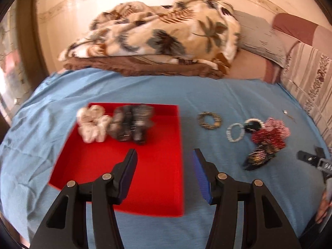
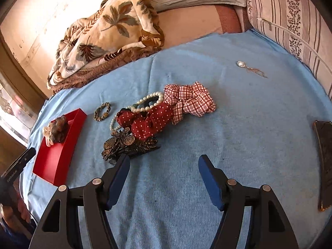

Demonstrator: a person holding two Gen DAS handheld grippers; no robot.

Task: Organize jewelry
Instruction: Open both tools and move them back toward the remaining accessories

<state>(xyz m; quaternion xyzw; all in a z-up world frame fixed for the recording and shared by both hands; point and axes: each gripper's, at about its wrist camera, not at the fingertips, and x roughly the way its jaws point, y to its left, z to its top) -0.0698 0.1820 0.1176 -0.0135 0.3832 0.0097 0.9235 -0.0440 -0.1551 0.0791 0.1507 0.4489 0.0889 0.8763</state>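
Note:
A red tray [image 1: 157, 182] lies on the blue sheet and holds a white scrunchie [image 1: 92, 122] and a grey-brown scrunchie [image 1: 132, 124]. My left gripper [image 1: 165, 152] hovers open over the tray's right half, with nothing between its fingers. On the sheet to the right lie a beaded bracelet [image 2: 102, 111], a pearl string [image 2: 145, 102], a red dotted scrunchie [image 2: 149, 121], a checked scrunchie [image 2: 191, 99] and a dark ornate hair clip [image 2: 126, 143]. My right gripper [image 2: 164, 158] stands open and empty just in front of that clip, its left fingertip beside it.
A small pendant on a thin chain [image 2: 240, 64] lies apart at the far right of the sheet. A dark flat object [image 2: 323, 161] rests at the right edge. A leaf-print blanket [image 1: 157, 33] and pillows are heaped behind. A hand [image 2: 12, 211] holds the left tool.

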